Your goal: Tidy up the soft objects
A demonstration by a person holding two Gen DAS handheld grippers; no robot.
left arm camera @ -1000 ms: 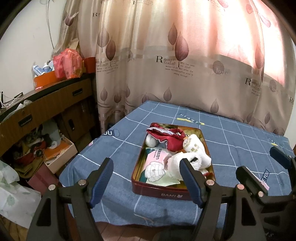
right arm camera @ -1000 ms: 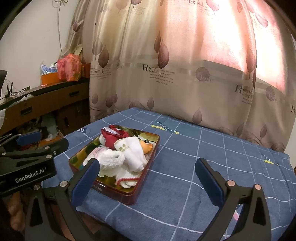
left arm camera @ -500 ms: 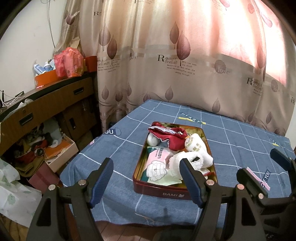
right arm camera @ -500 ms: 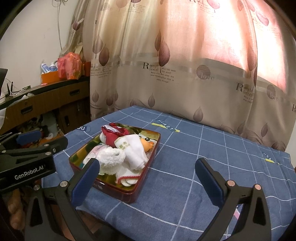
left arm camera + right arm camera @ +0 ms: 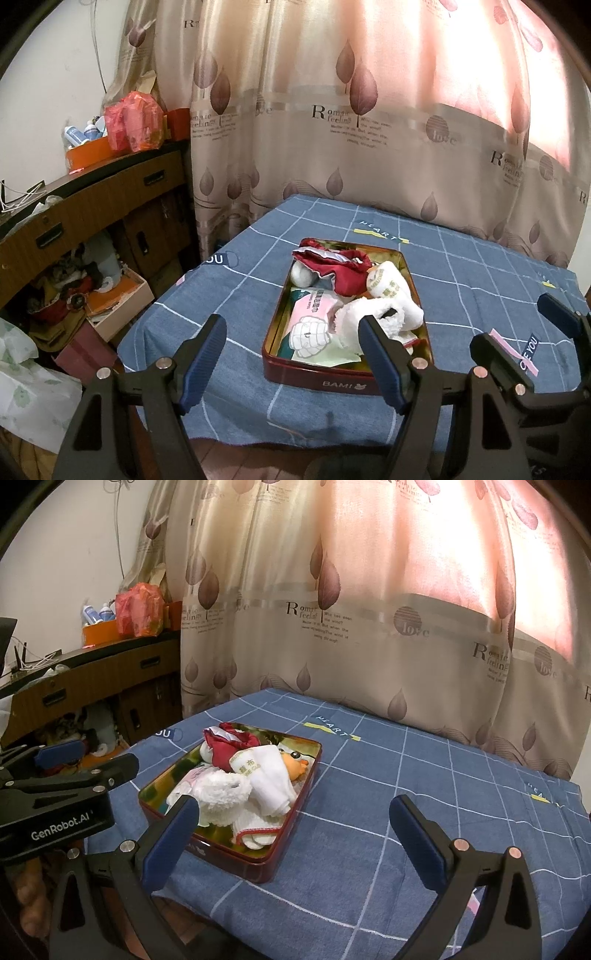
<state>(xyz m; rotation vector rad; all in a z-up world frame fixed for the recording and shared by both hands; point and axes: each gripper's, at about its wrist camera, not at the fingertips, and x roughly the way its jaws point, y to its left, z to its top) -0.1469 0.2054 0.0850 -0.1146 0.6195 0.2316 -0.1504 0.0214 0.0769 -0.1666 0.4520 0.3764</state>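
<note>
A dark red tin sits on the blue checked tablecloth, filled with soft things: a red cloth, a rolled white towel, a fluffy white piece, a pink-and-white packet and an orange plush toy. My left gripper hovers open short of the tin's near edge, nothing between its fingers. My right gripper is open too, over the cloth to the tin's right; it also shows as the right gripper in the left wrist view.
A leaf-patterned curtain hangs behind the table. To the left stands a wooden cabinet with an orange tub and a red bag on top; boxes and clutter lie on the floor beside it.
Both grippers have drifted slightly back and up, so the tin sits a little lower in view. Both stay open and nothing in the tin has moved.
</note>
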